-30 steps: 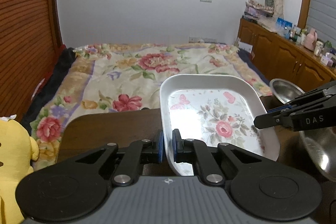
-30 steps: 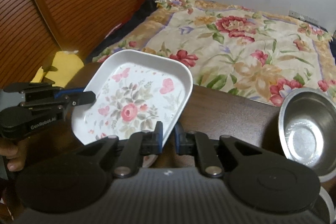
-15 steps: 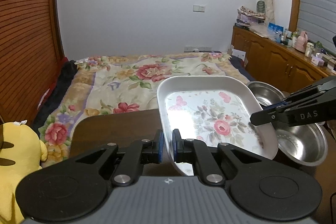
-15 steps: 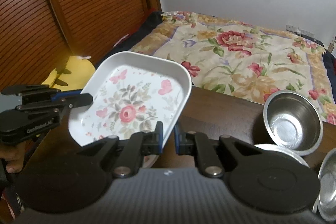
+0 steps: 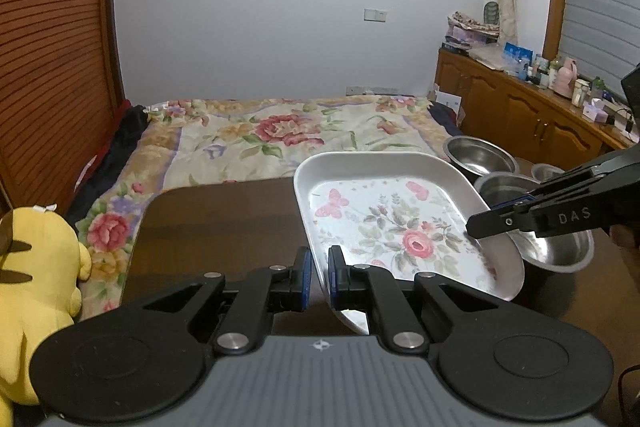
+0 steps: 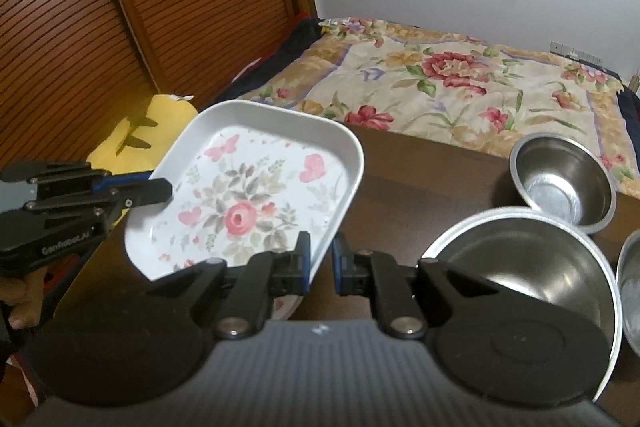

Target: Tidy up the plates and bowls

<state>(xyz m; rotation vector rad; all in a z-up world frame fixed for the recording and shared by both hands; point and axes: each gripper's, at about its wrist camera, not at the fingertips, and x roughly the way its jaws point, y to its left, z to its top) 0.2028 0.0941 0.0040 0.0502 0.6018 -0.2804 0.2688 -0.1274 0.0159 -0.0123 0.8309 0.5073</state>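
Note:
A white square plate with a flower print is held above the dark wooden table. My left gripper is shut on its left rim. My right gripper is shut on its right rim; the plate also shows in the right wrist view. Each gripper shows in the other's view, the right and the left. Several steel bowls stand on the table to the right: a large one, a smaller one, and another at the frame edge.
A bed with a floral cover lies beyond the table. A yellow plush toy sits at the table's left. A wooden cabinet with clutter runs along the right wall. A slatted wooden wardrobe stands on the left.
Both grippers have lifted the plate higher and pulled back. More of the table and more steel bowls have come into view.

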